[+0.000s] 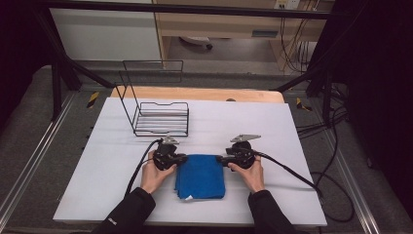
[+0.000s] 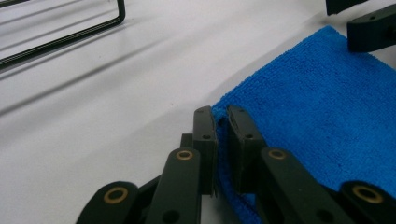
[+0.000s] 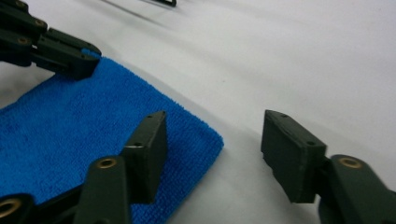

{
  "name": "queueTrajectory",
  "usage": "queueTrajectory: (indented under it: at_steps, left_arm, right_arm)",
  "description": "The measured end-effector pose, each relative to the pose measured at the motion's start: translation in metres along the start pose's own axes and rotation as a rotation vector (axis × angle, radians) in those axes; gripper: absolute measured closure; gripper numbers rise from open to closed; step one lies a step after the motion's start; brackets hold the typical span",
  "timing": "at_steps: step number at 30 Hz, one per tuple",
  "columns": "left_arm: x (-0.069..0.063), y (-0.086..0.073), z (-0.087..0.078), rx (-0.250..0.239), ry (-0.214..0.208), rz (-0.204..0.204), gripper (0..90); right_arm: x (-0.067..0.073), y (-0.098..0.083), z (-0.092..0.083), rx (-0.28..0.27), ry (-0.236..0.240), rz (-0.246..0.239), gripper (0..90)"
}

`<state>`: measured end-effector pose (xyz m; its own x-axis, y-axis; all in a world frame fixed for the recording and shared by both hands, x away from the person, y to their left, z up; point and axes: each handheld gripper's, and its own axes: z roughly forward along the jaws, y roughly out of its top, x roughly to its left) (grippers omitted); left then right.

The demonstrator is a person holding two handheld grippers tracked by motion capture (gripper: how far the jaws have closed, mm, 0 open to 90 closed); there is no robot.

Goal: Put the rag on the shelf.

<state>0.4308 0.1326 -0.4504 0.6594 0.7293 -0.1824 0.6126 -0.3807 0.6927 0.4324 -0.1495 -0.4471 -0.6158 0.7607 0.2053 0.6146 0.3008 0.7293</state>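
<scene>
Folded blue terry cloth: left gripper apparently pinches its far-left corner, right gripper gapes around the far-right corner and should close squarely.

Left forearm: came in from 6 o'clock in a dark sleeve, angled toward 1 o'clock.
Left hand: wrapped the gripper body from below.
Left gripper: pointed toward 3 o'clock, low and near level; jaws drawn nearly together, pinching the cloth corner.
Right forearm: rose from 6 o'clock in a dark sleeve, leaning toward 11 o'clock.
Right hand: gripped the body from below.
Right gripper: pointed toward 9 o'clock, facing the left one; jaws apart, straddling the other corner, pads not pressing.
</scene>
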Motion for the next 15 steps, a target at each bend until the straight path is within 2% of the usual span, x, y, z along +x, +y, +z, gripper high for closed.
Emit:
queueTrajectory:
  at_steps: [8,15]
  left_arm:
    - [-0.0002,-0.0001,0.0001,0.0,0.002,0.009,82.0]
    - [0.0002,-0.0005,0.0,-0.001,-0.001,0.023,82.0]
  right_arm:
    - [0.0024,-0.0046,0.0046,0.029,-0.007,-0.001,56.6]
    - [0.0048,-0.0055,0.0048,0.039,0.034,0.028,68.8]
